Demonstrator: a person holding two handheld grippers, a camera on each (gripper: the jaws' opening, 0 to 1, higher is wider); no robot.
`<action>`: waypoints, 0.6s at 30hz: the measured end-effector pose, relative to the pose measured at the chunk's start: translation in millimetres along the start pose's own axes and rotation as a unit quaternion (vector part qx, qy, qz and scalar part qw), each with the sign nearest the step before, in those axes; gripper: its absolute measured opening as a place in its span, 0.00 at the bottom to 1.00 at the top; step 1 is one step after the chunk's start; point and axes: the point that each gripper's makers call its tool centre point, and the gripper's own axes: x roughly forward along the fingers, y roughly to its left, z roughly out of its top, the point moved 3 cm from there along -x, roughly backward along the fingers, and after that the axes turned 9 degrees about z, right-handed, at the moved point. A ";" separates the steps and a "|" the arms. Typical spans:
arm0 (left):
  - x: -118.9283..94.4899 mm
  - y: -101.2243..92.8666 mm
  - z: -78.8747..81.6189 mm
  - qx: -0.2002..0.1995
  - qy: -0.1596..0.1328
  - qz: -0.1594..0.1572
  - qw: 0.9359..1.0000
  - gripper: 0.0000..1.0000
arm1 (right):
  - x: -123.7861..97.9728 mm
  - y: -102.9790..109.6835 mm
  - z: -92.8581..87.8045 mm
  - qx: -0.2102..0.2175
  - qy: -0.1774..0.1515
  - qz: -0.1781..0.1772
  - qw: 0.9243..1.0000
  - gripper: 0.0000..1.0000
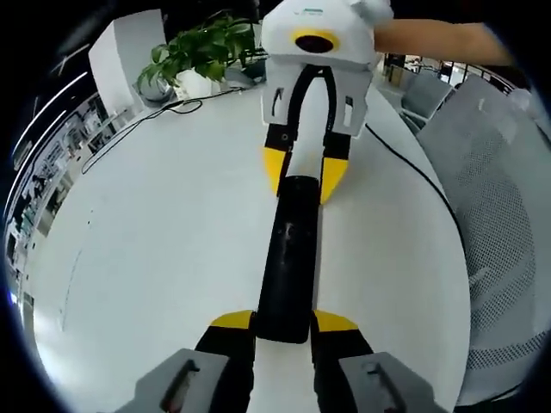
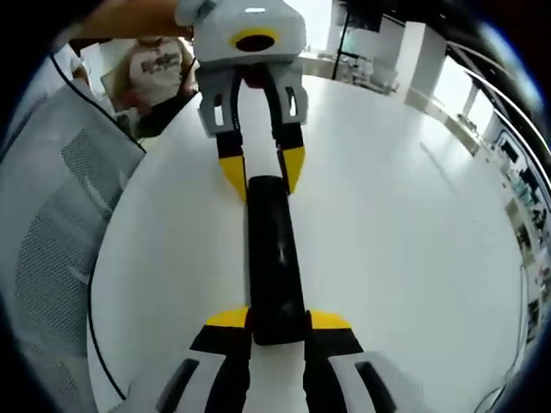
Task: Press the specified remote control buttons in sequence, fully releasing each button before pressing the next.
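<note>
Remote control (image 1: 291,258), long and black, lies flat on the white table (image 1: 155,249), held at both ends. Largest after the table is a grey mesh chair (image 1: 504,241) at its edge, then a potted plant (image 1: 202,53) at the far side, with a thin black cable (image 1: 413,168) trailing across the top. The left gripper (image 1: 284,323) grasps the remote's near end between yellow-tipped jaws; the right gripper (image 2: 278,320) is clenched on the opposite end.
</note>
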 end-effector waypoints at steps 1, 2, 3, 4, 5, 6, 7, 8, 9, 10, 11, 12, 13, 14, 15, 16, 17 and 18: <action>0.0 -0.2 0.3 0.003 0.003 0.000 1.000 0.24 | 0.0 0.0 0.0 0.000 0.000 0.000 1.000 0.20; 0.1 0.1 0.5 0.002 0.005 0.000 1.000 0.24 | 0.0 -0.3 -0.4 -0.001 0.001 0.001 1.000 0.20; 0.1 -0.1 0.1 0.000 0.007 -0.001 1.000 0.23 | -0.1 -0.5 -0.5 -0.002 0.002 0.001 1.000 0.20; 0.0 0.0 -0.3 0.001 0.006 -0.004 1.000 0.23 | -0.2 -0.7 -0.6 -0.001 0.002 0.002 1.000 0.20; 0.1 0.5 -0.5 -0.003 0.006 -0.005 1.000 0.23 | -0.3 -0.6 -0.7 -0.001 0.002 0.002 1.000 0.20; 0.3 0.6 -0.5 0.001 0.005 -0.007 1.000 0.23 | -0.3 -0.5 -0.6 -0.002 0.002 0.003 1.000 0.20; 0.4 1.0 -0.6 0.002 0.006 -0.008 1.000 0.23 | -0.4 -0.6 -0.7 -0.002 0.002 0.003 1.000 0.20; 0.6 1.1 -0.4 0.001 0.008 -0.009 1.000 0.23 | -0.5 -0.7 -0.8 -0.001 0.003 0.004 1.000 0.20; 0.7 0.8 -0.3 0.003 0.010 -0.011 1.000 0.22 | -0.6 -0.7 -0.8 -0.002 0.003 0.005 1.000 0.20; 1.0 0.9 -0.1 0.003 0.012 -0.013 1.000 0.22 | -0.7 -0.7 -0.7 -0.002 0.004 0.005 1.000 0.21; 1.0 0.7 -0.1 0.004 0.013 -0.015 1.000 0.22 | -0.8 -0.4 -0.7 -0.001 0.004 0.006 1.000 0.21; 1.1 0.8 -0.3 0.005 0.014 -0.015 1.000 0.22 | -0.8 -0.2 -0.7 0.000 0.004 0.006 1.000 0.21; 1.2 1.1 -0.6 0.006 0.015 -0.015 1.000 0.22 | -0.6 -0.2 -1.1 0.002 0.005 0.003 1.000 0.21; 1.3 0.8 -0.4 0.005 0.015 -0.015 1.000 0.22 | -0.4 0.5 -1.2 -0.003 0.006 0.003 1.000 0.21; 1.2 0.7 -0.4 0.008 0.013 -0.015 1.000 0.22 | -0.8 -0.3 -0.8 -0.005 0.005 0.003 1.000 0.21; 1.3 0.6 -0.5 0.007 0.013 -0.015 1.000 0.22 | -1.0 -1.0 -0.6 -0.003 0.005 0.002 1.000 0.21; 1.5 0.5 -0.6 0.006 0.012 -0.014 1.000 0.22 | -1.2 -1.0 -0.7 0.000 0.003 0.002 1.000 0.21; 1.4 0.4 -0.5 0.007 0.012 -0.014 1.000 0.22 | -1.5 -1.0 -0.8 -0.001 0.003 0.002 1.000 0.22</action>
